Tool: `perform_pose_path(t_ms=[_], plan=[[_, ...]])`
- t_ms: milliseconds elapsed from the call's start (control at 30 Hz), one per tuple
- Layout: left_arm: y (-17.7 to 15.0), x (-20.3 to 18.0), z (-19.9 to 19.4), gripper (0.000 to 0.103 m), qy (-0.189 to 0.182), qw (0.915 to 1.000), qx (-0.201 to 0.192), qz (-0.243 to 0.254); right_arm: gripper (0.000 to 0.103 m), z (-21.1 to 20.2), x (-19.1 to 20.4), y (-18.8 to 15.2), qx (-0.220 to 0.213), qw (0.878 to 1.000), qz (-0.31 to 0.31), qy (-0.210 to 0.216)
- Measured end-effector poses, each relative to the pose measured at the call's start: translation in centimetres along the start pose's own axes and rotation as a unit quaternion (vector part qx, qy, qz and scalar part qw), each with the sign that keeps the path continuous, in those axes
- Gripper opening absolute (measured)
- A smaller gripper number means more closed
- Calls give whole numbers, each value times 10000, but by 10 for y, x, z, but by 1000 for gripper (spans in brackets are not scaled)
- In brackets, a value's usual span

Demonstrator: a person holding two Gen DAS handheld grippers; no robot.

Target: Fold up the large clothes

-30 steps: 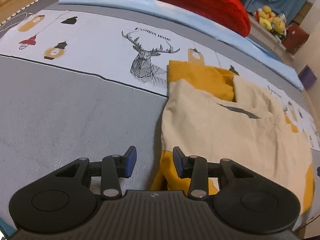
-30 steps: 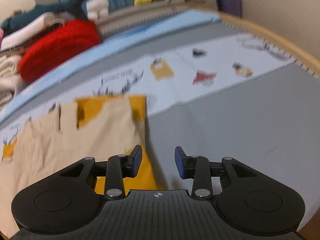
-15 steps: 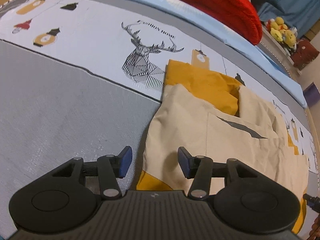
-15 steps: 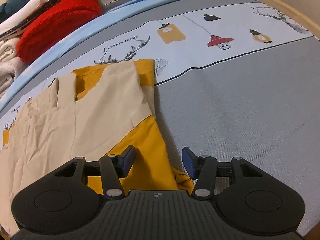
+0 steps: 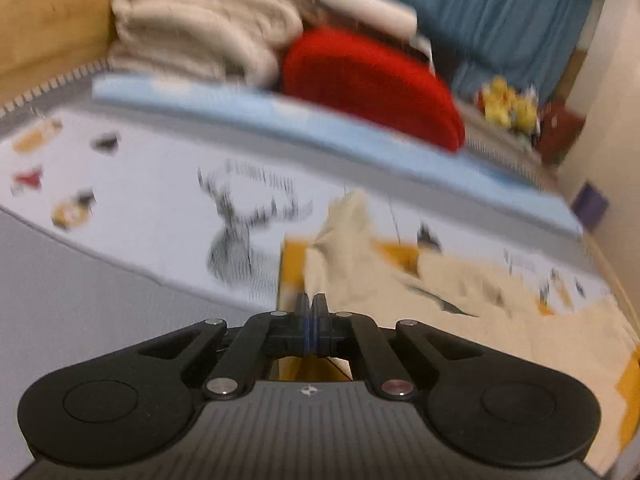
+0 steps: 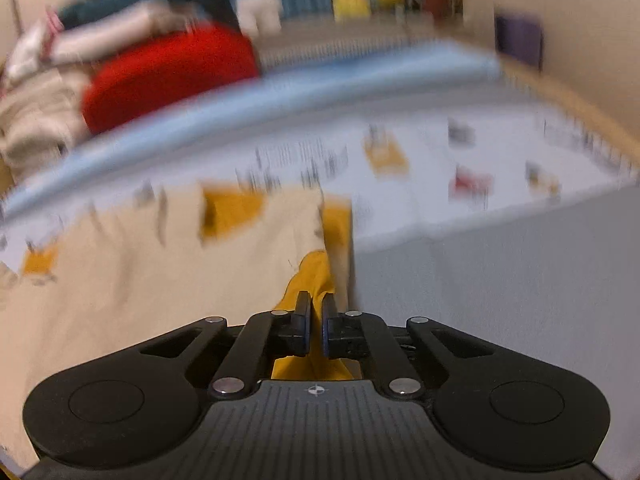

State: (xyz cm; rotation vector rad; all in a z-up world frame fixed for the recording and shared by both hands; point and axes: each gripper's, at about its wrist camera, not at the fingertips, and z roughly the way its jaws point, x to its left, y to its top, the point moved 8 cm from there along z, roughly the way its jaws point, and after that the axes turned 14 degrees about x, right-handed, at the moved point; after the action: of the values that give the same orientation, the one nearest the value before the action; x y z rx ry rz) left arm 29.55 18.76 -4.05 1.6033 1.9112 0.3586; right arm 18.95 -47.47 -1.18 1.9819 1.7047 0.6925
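Left wrist view first: the left gripper [image 5: 311,320] is pinched tight on the near left edge of the garment [image 5: 460,320], a cream and mustard piece lying across the bed cover [image 5: 100,300], jaws pressed together with fabric caught between them. The cloth rises toward the tips, so a lift looks under way. Behind, a deer print [image 5: 240,232] on the cover's white band, then a red cushion [image 5: 372,84] and stacked beige blankets [image 5: 200,36] at the far side, blue curtain [image 5: 500,12] beyond. Everything is motion-blurred.

Over to the right wrist view: the right gripper [image 6: 315,322] is clamped on a mustard fold [image 6: 314,276] at the garment's [image 6: 160,280] near right corner, grey cover [image 6: 500,300] to its right. Progress, I'd judge: both near corners gripped, the fold itself not yet made, the cloth mostly lying spread.
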Motion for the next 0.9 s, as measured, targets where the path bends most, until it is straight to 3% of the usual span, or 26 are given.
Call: perform_pose_path(t_ms=[300, 400, 467, 500, 533, 567, 600, 667, 733, 800, 900], plan=[[28, -13, 10, 1, 522, 9963, -659, 184, 4, 5, 4, 33, -650, 9966, 72, -510], [39, -15, 20, 1, 730, 9942, -771, 151, 0, 2, 3, 46, -1085, 9881, 150, -1080], [45, -13, 34, 1, 751, 9949, -658, 103, 0, 3, -10, 54, -1233, 9838, 484, -1208], [44, -10, 48, 4, 792, 9960, -403, 104, 0, 10, -16, 56, -1138, 9853, 634, -1106], [39, -6, 66, 13, 837, 9965, 26, 76, 0, 22, -19, 56, -895, 9888, 732, -947], [32, -1, 82, 36, 804, 9956, 485, 29, 0, 35, -21, 54, -621, 9911, 805, -861], [25, 6, 95, 42, 827, 9928, 865, -73, 1, 47, -21, 51, -389, 9922, 865, -804], [24, 21, 101, 43, 888, 9903, 1002, -377, 4, 69, -19, 45, 47, 9943, 926, -525], [28, 32, 101, 49, 606, 9911, 922, -745, 34, 88, -17, 40, 389, 9942, 962, -289], [25, 38, 106, 51, 335, 9886, 1067, -1008, 50, 104, -14, 35, 657, 9926, 1008, -167], [13, 38, 119, 51, 191, 9846, 1400, -1029, 50, 122, -8, 26, 1041, 9892, 1022, -141]])
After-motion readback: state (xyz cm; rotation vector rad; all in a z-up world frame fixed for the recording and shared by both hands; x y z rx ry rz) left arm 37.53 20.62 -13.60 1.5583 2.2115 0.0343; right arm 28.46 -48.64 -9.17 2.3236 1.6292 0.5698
